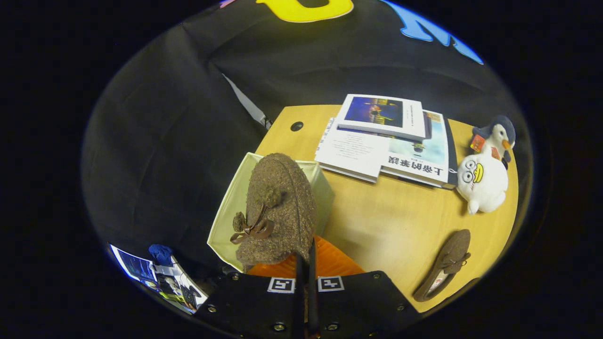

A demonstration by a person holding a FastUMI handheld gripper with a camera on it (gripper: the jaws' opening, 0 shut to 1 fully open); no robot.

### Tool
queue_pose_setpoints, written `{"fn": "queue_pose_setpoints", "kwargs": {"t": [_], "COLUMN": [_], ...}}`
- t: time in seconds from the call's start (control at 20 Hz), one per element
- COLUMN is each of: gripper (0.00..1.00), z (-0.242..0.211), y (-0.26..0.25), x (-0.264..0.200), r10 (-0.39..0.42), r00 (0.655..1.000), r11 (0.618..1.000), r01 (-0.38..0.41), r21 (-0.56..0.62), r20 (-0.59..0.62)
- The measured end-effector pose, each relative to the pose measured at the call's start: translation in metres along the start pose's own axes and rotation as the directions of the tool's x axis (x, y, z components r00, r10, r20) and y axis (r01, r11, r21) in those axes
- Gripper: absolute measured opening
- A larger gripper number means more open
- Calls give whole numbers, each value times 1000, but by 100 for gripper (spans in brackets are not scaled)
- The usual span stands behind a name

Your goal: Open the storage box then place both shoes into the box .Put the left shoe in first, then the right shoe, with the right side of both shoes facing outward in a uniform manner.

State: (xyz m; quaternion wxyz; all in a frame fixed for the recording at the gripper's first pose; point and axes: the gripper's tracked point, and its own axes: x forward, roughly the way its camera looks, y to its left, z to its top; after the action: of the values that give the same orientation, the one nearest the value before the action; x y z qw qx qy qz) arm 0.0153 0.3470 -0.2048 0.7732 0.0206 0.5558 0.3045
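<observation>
One fuzzy brown shoe (278, 207) hangs at centre frame over the open pale box (226, 212), your jaws pressed together pinching its soft, light heel edge, while the second shoe (445, 266) waits lower right on the table (400, 221).

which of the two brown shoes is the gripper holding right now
The fuzzy brown shoe pinched between the gripper fingers, hanging over the pale green storage box. The other shoe lies flat on the wooden table, untouched.
</observation>
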Motion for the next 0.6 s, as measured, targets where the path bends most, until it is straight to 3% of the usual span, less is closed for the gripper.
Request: {"fn": "queue_pose_setpoints", "kwargs": {"t": [0.3, 0.6], "gripper": [3, 3], "z": [11, 10], "y": [51, 70], "x": [32, 63], "r10": [37, 26], "r00": [999, 996], "r11": [997, 996], "r01": [-40, -33], "r21": [-69, -82], "r20": [-37, -82]}}
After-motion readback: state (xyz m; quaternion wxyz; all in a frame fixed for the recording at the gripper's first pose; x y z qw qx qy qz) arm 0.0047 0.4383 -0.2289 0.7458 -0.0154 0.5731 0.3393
